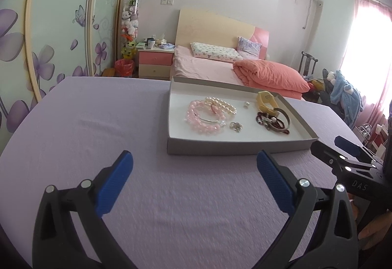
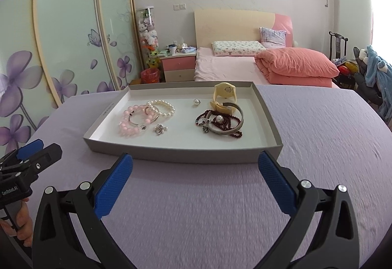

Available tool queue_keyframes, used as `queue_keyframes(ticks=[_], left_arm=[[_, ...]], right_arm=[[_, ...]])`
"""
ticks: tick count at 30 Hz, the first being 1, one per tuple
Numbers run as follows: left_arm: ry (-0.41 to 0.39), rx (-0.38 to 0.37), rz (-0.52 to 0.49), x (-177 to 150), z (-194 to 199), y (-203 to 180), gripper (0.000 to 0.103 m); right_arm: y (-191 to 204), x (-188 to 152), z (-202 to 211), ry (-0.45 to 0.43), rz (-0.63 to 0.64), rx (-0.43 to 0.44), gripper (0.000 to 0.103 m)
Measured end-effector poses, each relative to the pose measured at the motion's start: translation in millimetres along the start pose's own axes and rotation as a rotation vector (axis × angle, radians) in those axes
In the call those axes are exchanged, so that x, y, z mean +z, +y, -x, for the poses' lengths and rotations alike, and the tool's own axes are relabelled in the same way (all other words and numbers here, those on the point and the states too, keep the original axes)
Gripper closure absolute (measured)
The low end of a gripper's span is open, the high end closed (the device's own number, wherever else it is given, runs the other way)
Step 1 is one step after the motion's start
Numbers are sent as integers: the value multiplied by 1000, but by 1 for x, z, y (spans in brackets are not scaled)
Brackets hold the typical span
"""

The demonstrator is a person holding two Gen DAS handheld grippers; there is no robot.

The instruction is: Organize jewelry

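Observation:
A shallow grey box lid (image 2: 186,155) with a white inside rests on the lilac table. In it lie pink bead bracelets (image 2: 133,120), a pearl bracelet (image 2: 163,106), a small silver charm (image 2: 160,129), a loose pearl (image 2: 196,102), a cream watch (image 2: 224,97) and a dark red bead string tangled with a metal bangle (image 2: 220,123). My right gripper (image 2: 194,166) is open just before the lid's near wall, with nothing held. My left gripper (image 1: 194,166) is open over bare cloth, left of and nearer than the lid (image 1: 235,146). The pink bracelets (image 1: 203,119) show there too.
The lilac tablecloth (image 2: 318,146) covers the whole table, with bare cloth left and right of the lid. A pink bed (image 2: 245,65), a nightstand (image 2: 180,66) and a flowered wardrobe (image 2: 61,36) stand beyond the far edge. A hand (image 2: 23,227) holds the left gripper's handle.

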State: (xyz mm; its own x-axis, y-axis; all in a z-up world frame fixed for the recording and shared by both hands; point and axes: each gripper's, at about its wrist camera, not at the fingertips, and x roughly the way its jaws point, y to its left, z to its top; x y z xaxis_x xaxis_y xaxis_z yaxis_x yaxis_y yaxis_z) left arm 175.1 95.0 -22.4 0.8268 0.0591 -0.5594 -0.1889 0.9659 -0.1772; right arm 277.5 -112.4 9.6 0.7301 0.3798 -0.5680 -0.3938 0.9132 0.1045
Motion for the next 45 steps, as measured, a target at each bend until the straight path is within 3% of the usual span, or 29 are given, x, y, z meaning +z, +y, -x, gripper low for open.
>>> queue_keyframes(ticks=[11, 24, 45], left_arm=[[-51, -31, -36, -10, 22, -12, 2], [-106, -51, -34, -7, 26, -18, 2], [-95, -65, -41, -8, 19, -20, 2]], right_arm=[[1, -7, 27, -46, -11, 25, 1], [-3, -7, 29, -86, -21, 19, 1], [-4, -6, 28, -85, -18, 23, 1]])
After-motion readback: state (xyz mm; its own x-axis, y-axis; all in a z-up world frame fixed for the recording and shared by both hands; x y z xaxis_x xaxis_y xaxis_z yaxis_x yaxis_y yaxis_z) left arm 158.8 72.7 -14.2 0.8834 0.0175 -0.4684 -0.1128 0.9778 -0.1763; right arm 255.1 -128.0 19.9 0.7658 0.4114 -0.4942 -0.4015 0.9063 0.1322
